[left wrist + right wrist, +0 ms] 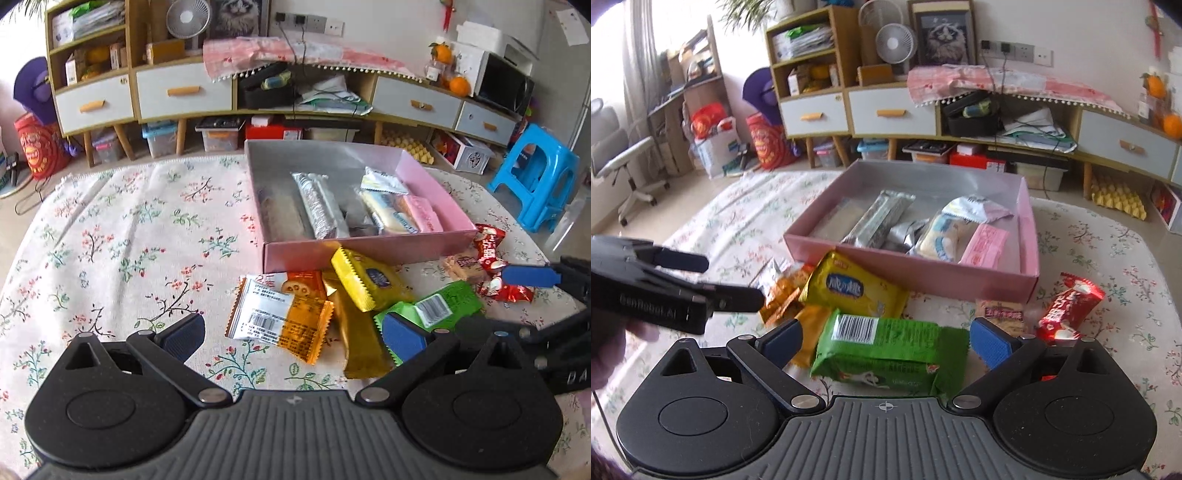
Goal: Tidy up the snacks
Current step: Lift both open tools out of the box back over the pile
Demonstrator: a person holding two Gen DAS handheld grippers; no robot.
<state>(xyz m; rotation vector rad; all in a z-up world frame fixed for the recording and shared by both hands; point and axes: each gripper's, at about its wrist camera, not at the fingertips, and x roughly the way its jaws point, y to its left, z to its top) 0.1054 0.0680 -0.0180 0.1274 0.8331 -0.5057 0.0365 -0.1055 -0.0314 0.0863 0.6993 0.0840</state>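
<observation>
Lying flat on the floral tablecloth (1089, 258), the green foil snack packet (886, 354) sits between the spread blue pads of the right gripper (886, 341), untouched. Behind it stands the pink cardboard box (923, 273). The left gripper (295, 336) gapes wide over the orange wrapper (280, 321).

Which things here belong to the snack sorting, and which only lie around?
Job: pink box; green packet; yellow packet; orange packet; red packet; right gripper, open around the green packet.

Around: fan; cat picture; blue stool.
</observation>
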